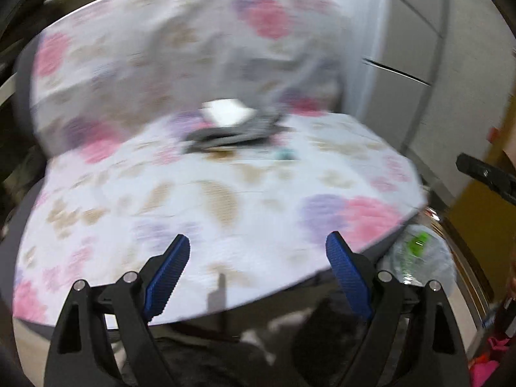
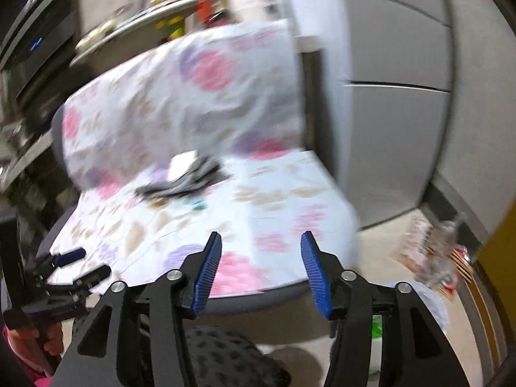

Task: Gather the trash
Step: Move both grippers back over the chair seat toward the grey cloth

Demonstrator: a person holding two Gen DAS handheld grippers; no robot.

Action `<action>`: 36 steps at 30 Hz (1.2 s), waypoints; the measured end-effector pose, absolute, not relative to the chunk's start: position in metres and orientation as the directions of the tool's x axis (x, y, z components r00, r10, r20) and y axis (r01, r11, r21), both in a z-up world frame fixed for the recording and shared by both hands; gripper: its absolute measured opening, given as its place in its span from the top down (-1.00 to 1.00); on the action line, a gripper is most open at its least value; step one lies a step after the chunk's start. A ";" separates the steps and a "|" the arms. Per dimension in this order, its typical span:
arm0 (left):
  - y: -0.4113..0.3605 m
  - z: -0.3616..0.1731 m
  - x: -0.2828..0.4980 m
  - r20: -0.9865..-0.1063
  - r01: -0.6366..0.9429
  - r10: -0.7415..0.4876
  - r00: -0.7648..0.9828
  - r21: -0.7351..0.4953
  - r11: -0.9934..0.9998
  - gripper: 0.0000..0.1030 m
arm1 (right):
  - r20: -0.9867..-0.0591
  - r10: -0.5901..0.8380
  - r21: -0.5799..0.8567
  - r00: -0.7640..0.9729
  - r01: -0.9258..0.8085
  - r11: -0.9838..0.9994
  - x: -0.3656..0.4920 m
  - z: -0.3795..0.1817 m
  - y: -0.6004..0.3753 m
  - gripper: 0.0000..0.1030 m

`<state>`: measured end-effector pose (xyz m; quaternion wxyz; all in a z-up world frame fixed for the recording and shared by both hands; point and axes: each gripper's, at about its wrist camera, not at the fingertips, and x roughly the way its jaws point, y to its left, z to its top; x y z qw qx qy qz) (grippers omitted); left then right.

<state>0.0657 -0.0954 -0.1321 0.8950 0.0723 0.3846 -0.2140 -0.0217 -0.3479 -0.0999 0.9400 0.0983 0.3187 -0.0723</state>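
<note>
A chair with a floral cover (image 1: 225,200) fills both views. At the back of its seat lies a white crumpled paper (image 1: 225,111) on a dark flat wrapper (image 1: 232,133), with a small teal scrap (image 1: 285,154) beside them. They also show in the right wrist view: the paper (image 2: 183,164), the wrapper (image 2: 180,185), the teal scrap (image 2: 198,205). My left gripper (image 1: 258,271) is open and empty over the seat's front edge. My right gripper (image 2: 261,271) is open and empty at the front of the seat. The left gripper (image 2: 80,262) shows at the left of the right wrist view.
A clear plastic bag with trash (image 1: 416,258) sits on the floor right of the chair. More wrappers (image 2: 435,251) lie on the floor by grey cabinets (image 2: 396,113). A cluttered shelf (image 2: 145,16) stands behind the chair. A dark patterned thing (image 2: 225,354) is below the seat.
</note>
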 end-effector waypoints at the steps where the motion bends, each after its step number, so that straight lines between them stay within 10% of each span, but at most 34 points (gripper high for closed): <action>1: -0.086 -0.133 0.069 -0.719 0.416 -0.309 0.623 -0.031 0.909 -0.63 | -0.619 -0.059 0.133 0.783 0.178 0.975 -0.015 -0.100 -0.340 -0.06; 19: -0.005 -0.137 0.183 -0.718 0.178 -0.139 0.682 -0.021 0.984 -0.63 | -0.666 0.124 0.122 0.735 -0.056 0.991 0.202 -0.121 -0.262 -0.03; 23: -0.007 -0.139 0.201 -0.719 0.175 -0.132 0.682 -0.014 0.984 -0.63 | -0.696 0.118 0.120 0.708 -0.048 0.992 0.246 -0.139 -0.263 0.43; 36: -0.016 -0.149 0.218 -0.743 0.179 -0.131 0.656 -0.015 0.984 -0.63 | -0.775 0.100 0.112 0.624 -0.020 0.993 0.312 -0.180 -0.267 0.54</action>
